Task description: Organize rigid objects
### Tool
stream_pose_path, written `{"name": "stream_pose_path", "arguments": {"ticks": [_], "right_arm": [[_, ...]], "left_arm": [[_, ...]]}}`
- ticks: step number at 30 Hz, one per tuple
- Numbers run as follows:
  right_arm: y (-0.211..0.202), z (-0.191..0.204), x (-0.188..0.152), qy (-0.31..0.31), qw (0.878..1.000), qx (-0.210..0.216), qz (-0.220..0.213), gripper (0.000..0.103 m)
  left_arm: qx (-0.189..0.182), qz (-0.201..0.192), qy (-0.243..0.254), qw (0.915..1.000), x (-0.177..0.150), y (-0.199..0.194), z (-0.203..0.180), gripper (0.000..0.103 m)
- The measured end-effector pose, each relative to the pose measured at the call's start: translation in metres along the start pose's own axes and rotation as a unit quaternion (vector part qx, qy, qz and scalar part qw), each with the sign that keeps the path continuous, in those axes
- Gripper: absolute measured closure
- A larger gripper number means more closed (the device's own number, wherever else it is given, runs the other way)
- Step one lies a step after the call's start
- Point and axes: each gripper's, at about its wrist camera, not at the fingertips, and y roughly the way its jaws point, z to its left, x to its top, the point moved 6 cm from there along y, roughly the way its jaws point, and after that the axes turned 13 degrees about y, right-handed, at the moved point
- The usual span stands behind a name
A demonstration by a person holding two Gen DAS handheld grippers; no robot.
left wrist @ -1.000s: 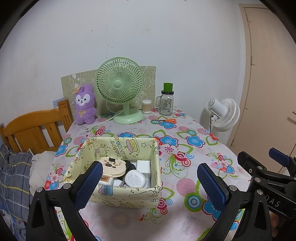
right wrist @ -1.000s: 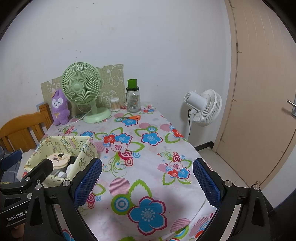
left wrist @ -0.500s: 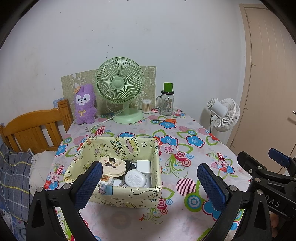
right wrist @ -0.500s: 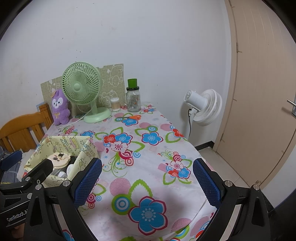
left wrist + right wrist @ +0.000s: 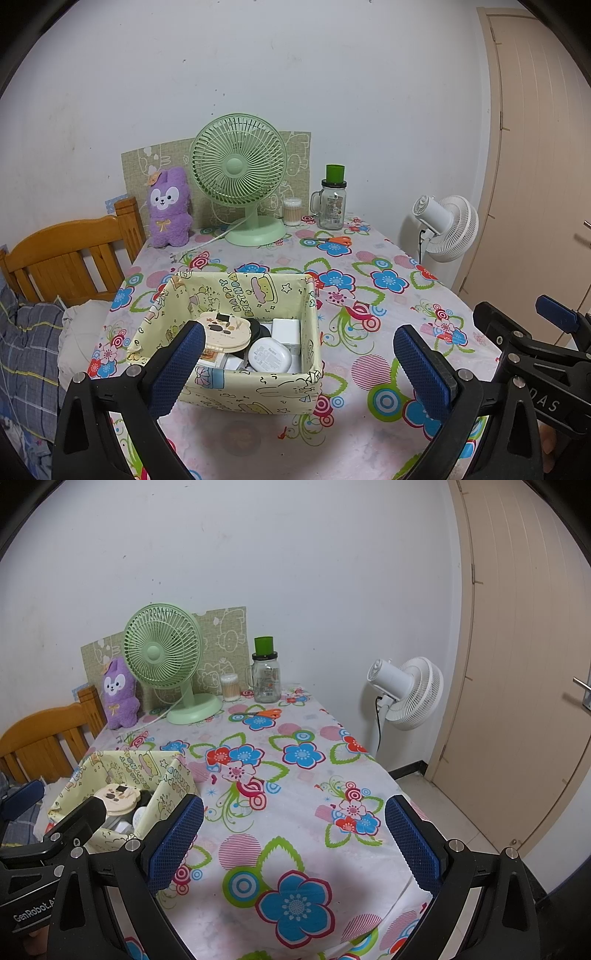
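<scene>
A pale yellow cartoon-print fabric box (image 5: 236, 384) stands on the flowered table and holds several rigid items: a round beige compact (image 5: 225, 330), a white oval case (image 5: 269, 355) and a white cube charger (image 5: 285, 330). My left gripper (image 5: 295, 369) is open and empty, hovering just in front of the box. My right gripper (image 5: 293, 843) is open and empty over bare tablecloth to the right of the box (image 5: 173, 775). Each gripper shows at the edge of the other's view.
At the table's back stand a green desk fan (image 5: 240, 177), a purple plush (image 5: 168, 212), a cotton-swab jar (image 5: 291, 211) and a glass jar with a green lid (image 5: 332, 201). Orange scissors (image 5: 334, 240) lie nearby. A wooden chair (image 5: 66, 258) is left, a white floor fan (image 5: 445, 229) right.
</scene>
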Motion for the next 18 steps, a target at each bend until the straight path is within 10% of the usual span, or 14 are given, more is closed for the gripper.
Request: {"name": "stream_pose_path", "arguments": {"ticks": [18], "right_arm": [[0.0006,0.0001,-0.0006,0.001,1.0,0.0,0.001,0.003]], "left_arm": [[0.0,0.0,-0.001,1.0,-0.0005,0.0005,0.0005,0.0]]}}
